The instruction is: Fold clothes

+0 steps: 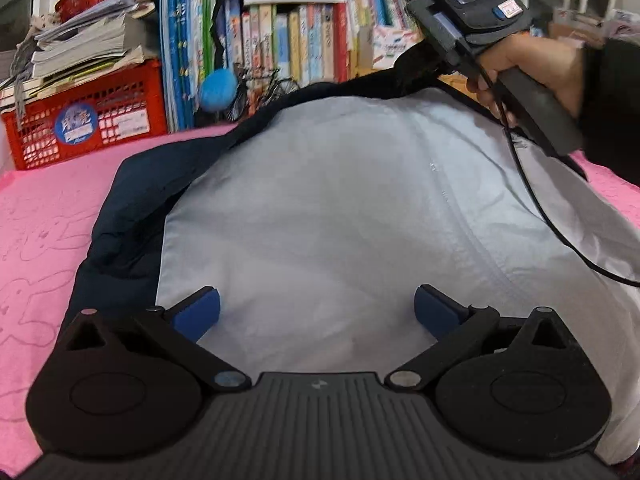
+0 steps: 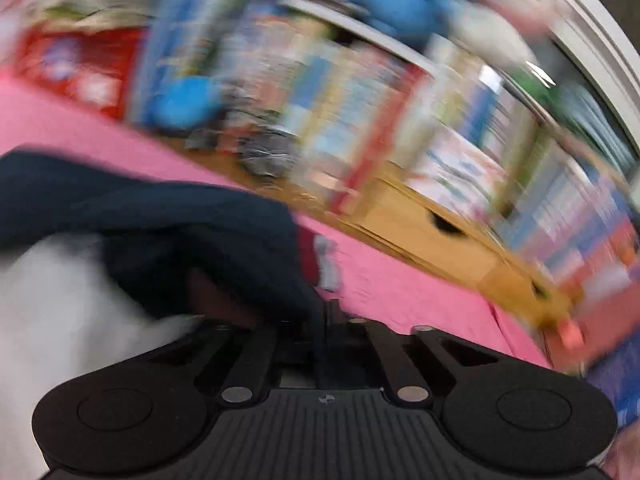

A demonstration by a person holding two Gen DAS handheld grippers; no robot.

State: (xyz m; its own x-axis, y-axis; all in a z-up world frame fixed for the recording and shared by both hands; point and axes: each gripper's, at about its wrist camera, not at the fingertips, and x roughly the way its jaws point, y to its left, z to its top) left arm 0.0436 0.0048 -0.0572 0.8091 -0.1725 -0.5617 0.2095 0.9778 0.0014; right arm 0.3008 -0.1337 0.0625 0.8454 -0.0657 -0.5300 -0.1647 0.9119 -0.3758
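The left wrist view is sharp. It shows a jacket spread on a pink bedcover, its pale grey lining facing up and its dark navy shell showing as a border along the left and far edges. The left gripper hovers over the near part of the lining with its 2 blue pads set wide apart, holding nothing. A seam in the lining runs from the near right toward the far edge, so the long axis of the garment lies roughly away from this camera, toward a bookshelf and a red crate.

This view also shows the person's hand gripping the handle of the right-hand tool at the jacket's far right corner.

The right wrist view is heavily motion-blurred. It alone shows the right gripper with its fingers drawn together, pinching the navy fabric edge where a red and white trim strip appears. The bedcover lies beyond.
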